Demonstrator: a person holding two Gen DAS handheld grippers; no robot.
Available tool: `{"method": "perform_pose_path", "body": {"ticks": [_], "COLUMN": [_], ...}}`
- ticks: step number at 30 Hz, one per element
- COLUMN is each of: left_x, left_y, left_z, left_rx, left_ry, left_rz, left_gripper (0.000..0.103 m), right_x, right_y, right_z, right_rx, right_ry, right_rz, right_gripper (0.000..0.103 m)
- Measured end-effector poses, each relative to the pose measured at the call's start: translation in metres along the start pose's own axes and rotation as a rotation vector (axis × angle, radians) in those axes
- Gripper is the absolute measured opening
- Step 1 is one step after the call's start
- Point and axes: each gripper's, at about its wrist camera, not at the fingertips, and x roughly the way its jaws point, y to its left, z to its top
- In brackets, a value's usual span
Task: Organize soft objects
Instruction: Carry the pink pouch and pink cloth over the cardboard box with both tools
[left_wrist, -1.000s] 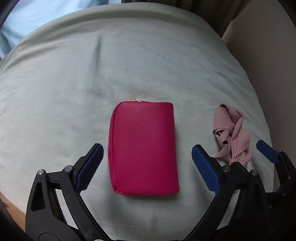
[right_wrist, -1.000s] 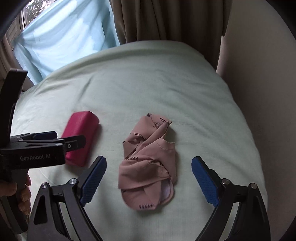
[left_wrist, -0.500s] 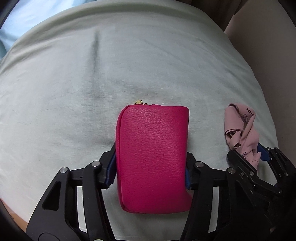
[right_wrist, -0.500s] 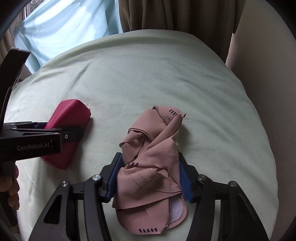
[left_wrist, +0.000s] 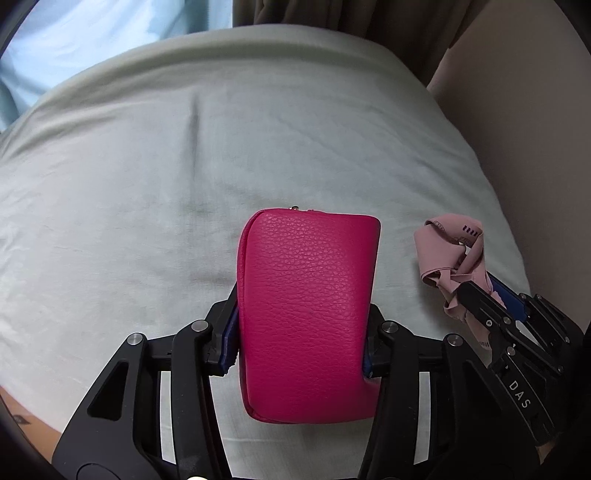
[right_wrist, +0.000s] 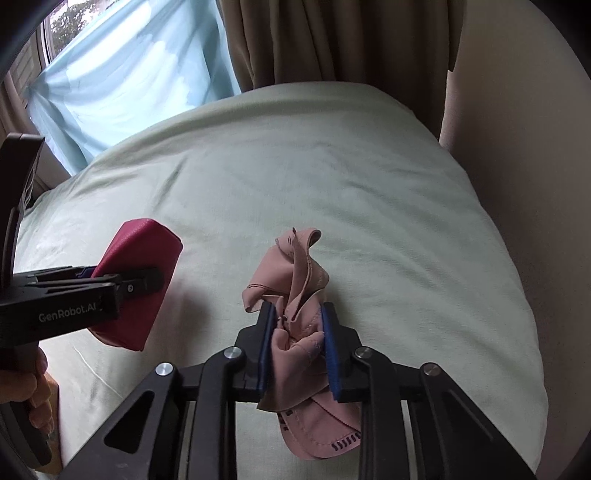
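Left gripper (left_wrist: 301, 343): blue pads pressed against both long sides of the pink pouch (left_wrist: 306, 317); jaws have just been closing, with the pouch between them. Pouch is gripped around its near half, far end with the zipper pull pointing away. In the right wrist view its near end stands clear of the bed cover (right_wrist: 332, 177), a shadow beneath it; whether the far end touches the cover I cannot tell.

Right gripper (right_wrist: 298, 345): closed on the pink cloth (right_wrist: 295, 295), jaws also just closing. Cloth is bunched tight between the pads; a crumpled fold rises beyond them and a flap with dark stitch marks hangs out on the near side.

Layout: pouch left, cloth right, apart from each other, both over the pale green cover. Blue sheet (right_wrist: 122, 81) far left, brown curtain (right_wrist: 332, 40) far centre, beige wall on the right. Fingers of the person's hand (right_wrist: 29, 387) wrap the left gripper's handle at the left edge.
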Motion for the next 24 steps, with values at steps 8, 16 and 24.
{"method": "perform_pose_path", "body": {"ticks": [8,16,24], "left_x": [-0.075,-0.182,-0.300], "left_y": [-0.005,-0.004,0.029], "left_z": [0.005,0.003,-0.030], "left_rx": [-0.012,-0.029,-0.046], "left_ry": [-0.071,-0.142,-0.175], "left_rz": [-0.012,-0.033,-0.028], "left_gripper": [0.045,0.045,0.045], "right_x": [-0.057,-0.154,-0.258], "right_y": [0.009,0.037,0.103], "right_z": [0.013,0.031,0.041], "right_rx": [0.021,0.019,-0.005], "right_ry": [-0.053,-0.115,-0.158], "right_rz": [0.005,0.010,0.051], "right_gripper": [0.023,0.023,0.023]}}
